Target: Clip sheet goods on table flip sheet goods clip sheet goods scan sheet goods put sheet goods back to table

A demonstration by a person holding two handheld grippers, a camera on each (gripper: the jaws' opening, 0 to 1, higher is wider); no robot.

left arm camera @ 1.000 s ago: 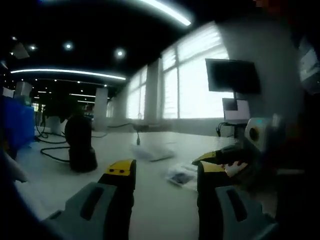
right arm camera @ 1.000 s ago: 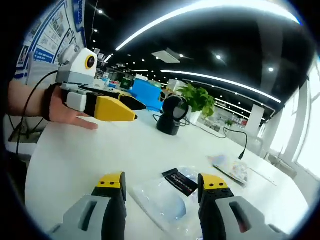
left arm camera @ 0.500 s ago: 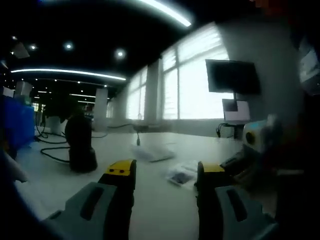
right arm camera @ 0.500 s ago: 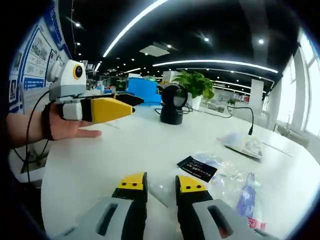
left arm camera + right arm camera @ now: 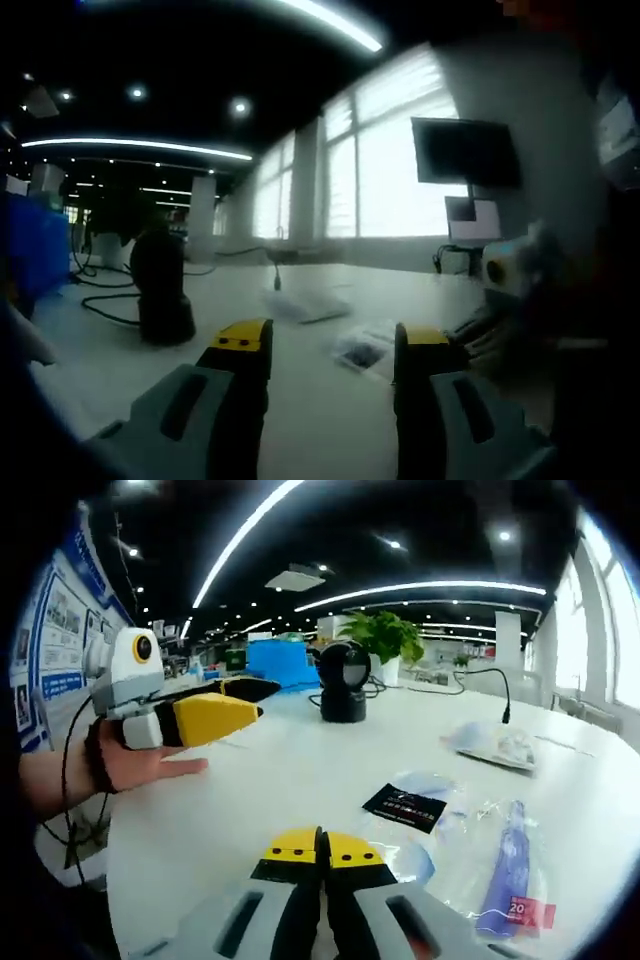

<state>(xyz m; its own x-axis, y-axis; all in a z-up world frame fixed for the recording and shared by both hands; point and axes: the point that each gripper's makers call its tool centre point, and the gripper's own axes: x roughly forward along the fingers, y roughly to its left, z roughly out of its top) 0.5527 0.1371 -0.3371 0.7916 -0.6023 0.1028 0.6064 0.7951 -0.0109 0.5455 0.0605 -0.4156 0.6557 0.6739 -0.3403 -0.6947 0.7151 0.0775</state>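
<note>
In the right gripper view the right gripper (image 5: 322, 842) has its yellow-tipped jaws pressed together at the near edge of a clear packet (image 5: 415, 825) with a black label, which lies flat on the white desk (image 5: 250, 790); whether the film is pinched between them cannot be told. Just right of the packet lies a clear bag with a purple item (image 5: 508, 865), and farther off another packet (image 5: 492, 744). A black scanner (image 5: 343, 683) stands upright beyond, with a plant (image 5: 385, 638) behind it. The left gripper (image 5: 222, 706) hovers over the desk, held in a hand (image 5: 140, 765). In the left gripper view its jaws (image 5: 320, 345) stand apart, holding nothing.
</note>
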